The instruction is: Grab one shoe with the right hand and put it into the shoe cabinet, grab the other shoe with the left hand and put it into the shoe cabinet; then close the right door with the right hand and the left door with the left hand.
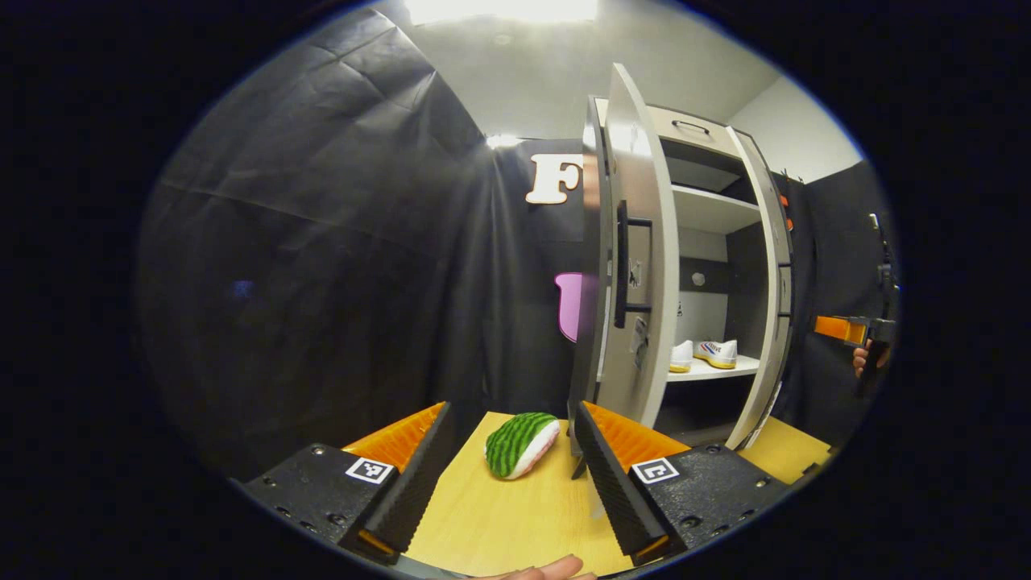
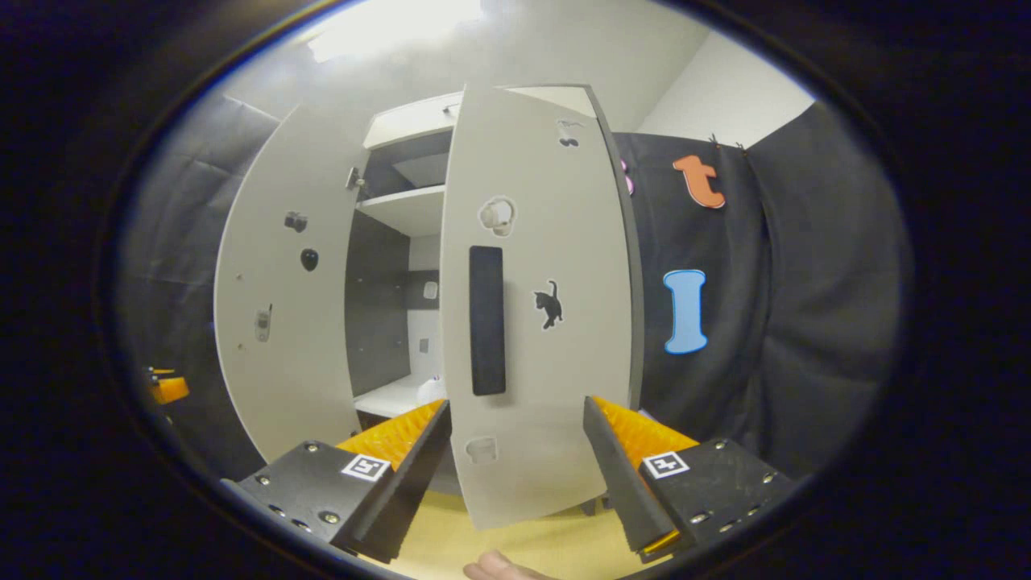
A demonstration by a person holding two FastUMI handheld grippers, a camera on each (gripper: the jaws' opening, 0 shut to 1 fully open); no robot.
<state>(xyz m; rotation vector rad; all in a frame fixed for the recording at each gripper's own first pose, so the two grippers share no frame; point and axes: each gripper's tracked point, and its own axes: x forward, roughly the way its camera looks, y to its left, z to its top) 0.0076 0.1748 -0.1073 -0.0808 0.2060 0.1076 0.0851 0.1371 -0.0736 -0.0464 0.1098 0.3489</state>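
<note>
Black cloth backs your shoe cabinet (image 1: 709, 242); both shoes (image 1: 709, 353) sit inside, both doors ajar. Your left tool (image 1: 511, 475) and right tool (image 2: 515, 475) gape, released.

A green striped toy (image 1: 519, 444), shaped like a slice of watermelon, lay on the wooden table (image 1: 499, 524). It rested on its side, with its pale pink edge turned to the right. Black cloth (image 1: 322, 266) hung behind the table as a wall.
</note>
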